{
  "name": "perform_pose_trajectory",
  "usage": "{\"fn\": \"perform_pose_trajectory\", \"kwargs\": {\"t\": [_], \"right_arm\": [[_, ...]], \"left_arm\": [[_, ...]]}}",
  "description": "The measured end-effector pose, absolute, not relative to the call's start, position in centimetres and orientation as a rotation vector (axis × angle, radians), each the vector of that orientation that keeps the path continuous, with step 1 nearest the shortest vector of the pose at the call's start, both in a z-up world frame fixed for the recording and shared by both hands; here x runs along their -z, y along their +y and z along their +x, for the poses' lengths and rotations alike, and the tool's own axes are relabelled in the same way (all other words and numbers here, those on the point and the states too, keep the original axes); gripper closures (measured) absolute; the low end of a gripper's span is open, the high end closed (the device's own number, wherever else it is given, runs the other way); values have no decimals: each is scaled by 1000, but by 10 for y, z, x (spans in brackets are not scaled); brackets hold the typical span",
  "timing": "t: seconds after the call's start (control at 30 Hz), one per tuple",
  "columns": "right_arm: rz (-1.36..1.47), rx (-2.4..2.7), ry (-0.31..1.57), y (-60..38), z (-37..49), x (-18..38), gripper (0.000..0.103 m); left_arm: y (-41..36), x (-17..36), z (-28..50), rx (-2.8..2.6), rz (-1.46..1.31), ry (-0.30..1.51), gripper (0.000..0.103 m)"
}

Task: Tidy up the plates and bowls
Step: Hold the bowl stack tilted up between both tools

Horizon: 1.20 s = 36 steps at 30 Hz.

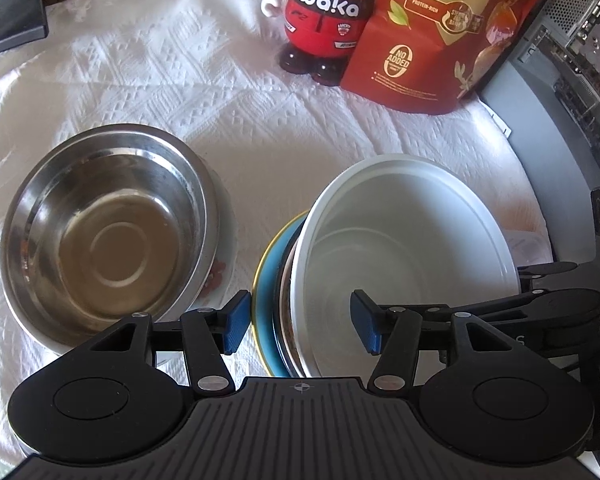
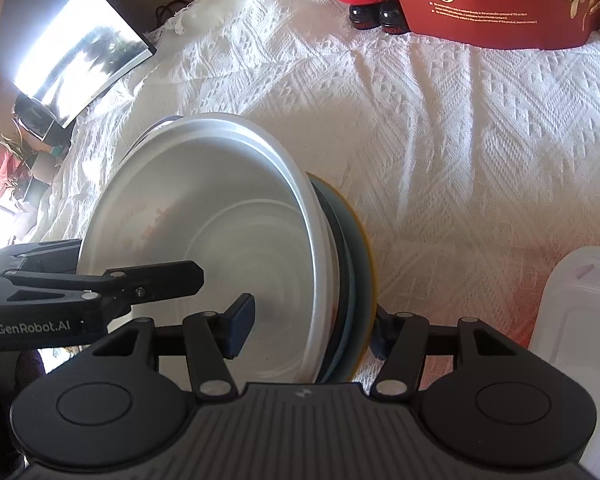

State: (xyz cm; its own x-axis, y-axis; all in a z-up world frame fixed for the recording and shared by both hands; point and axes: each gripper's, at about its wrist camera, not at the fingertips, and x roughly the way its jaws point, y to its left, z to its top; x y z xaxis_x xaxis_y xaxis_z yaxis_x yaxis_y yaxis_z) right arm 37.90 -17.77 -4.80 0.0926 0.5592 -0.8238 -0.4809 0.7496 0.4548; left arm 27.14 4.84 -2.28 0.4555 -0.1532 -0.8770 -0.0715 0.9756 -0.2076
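Note:
A white bowl [image 1: 412, 248] sits nested on a stack with a dark dish and a blue plate [image 1: 266, 280] with a yellow rim. My left gripper [image 1: 302, 322] straddles the stack's left rim, one pad outside the blue plate, one inside the white bowl; whether it grips is unclear. My right gripper [image 2: 312, 328] straddles the opposite rim of the white bowl [image 2: 204, 216] and blue plate [image 2: 360, 264], pads close on both sides. A steel bowl [image 1: 104, 236] sits on a white patterned plate [image 1: 224, 268] to the left.
White knitted cloth [image 1: 260, 120] covers the table. A red Waka figurine [image 1: 324, 20] and a red egg pouch [image 1: 432, 36] stand at the back. A clear plastic container [image 2: 580, 320] lies at the right. A dark monitor [image 2: 72, 48] stands at back left.

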Motion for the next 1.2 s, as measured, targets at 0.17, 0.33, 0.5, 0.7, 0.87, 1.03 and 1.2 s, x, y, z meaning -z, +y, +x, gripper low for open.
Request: {"fn": "perform_pose_trajectory", "kwargs": {"t": [0.17, 0.33, 0.5, 0.7, 0.87, 1.03, 1.2], "right_arm": [[54, -767, 1249, -175, 377, 49, 45], [60, -756, 1268, -172, 379, 50, 44], [75, -745, 1268, -174, 378, 51, 44], [76, -726, 1276, -177, 378, 49, 46], [90, -696, 1272, -187, 374, 47, 47], [118, -671, 1277, -188, 376, 49, 47], [134, -664, 1299, -188, 379, 49, 46]], "left_arm": [[56, 36, 277, 85, -296, 1126, 42], [63, 40, 278, 134, -346, 1127, 38], [68, 45, 280, 145, -405, 1125, 37], [60, 43, 285, 164, -377, 1134, 37], [59, 44, 289, 159, -398, 1148, 37], [63, 45, 297, 164, -421, 1194, 37], [62, 45, 299, 193, -406, 1232, 38]]}}
